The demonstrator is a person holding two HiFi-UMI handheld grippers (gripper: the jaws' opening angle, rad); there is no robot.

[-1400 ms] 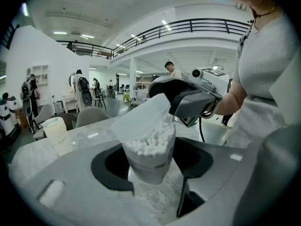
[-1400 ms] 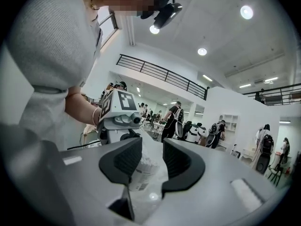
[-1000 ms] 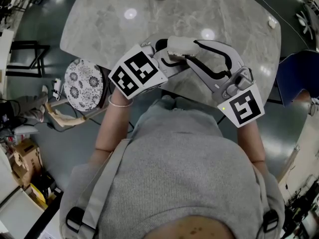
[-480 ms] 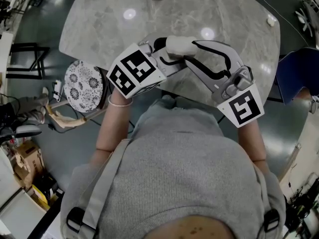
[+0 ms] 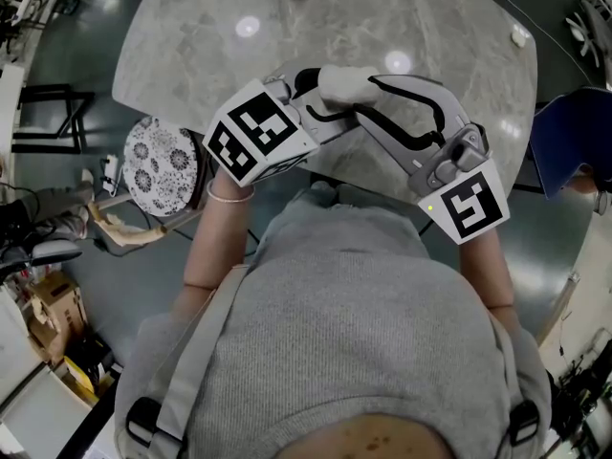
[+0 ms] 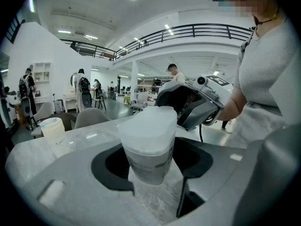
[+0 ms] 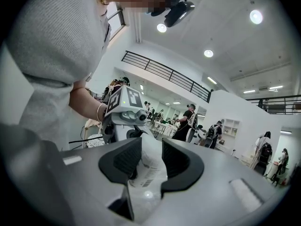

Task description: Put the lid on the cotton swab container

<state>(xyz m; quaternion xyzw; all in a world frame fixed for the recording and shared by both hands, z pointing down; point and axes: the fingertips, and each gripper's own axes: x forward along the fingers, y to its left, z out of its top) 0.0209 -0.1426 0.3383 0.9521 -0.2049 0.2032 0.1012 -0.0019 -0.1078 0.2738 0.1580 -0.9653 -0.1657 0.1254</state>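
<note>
I have both claws meeting over the near edge of the marble table (image 5: 191,36), close to the person's chest. The left gripper (image 6: 151,161) is spread wide, and its two dark pads clamp the container (image 6: 149,149) by the sides of its body. In its view the container stands roughly upright between the jaws and clear of the tabletop, with marble showing beneath it. The frosted lid (image 6: 149,121) sits on top of the container, a little wider than the body. I cannot tell from here whether it is pushed fully home. The right gripper (image 7: 146,157) comes in from the other side. Its jaws are drawn close together and pinch the same white container, whose printed label (image 7: 143,173) shows in the gap below the pads. I cannot tell whether those pads bear on the lid or on the body just under it. In the head view the container is the pale lump between the two sets of jaws, and the grippers reach it at an angle to each other. A white cup (image 6: 51,128) stands well apart at the far side of the table. A patterned stool (image 5: 158,161) stands beside the table on the left.
</note>
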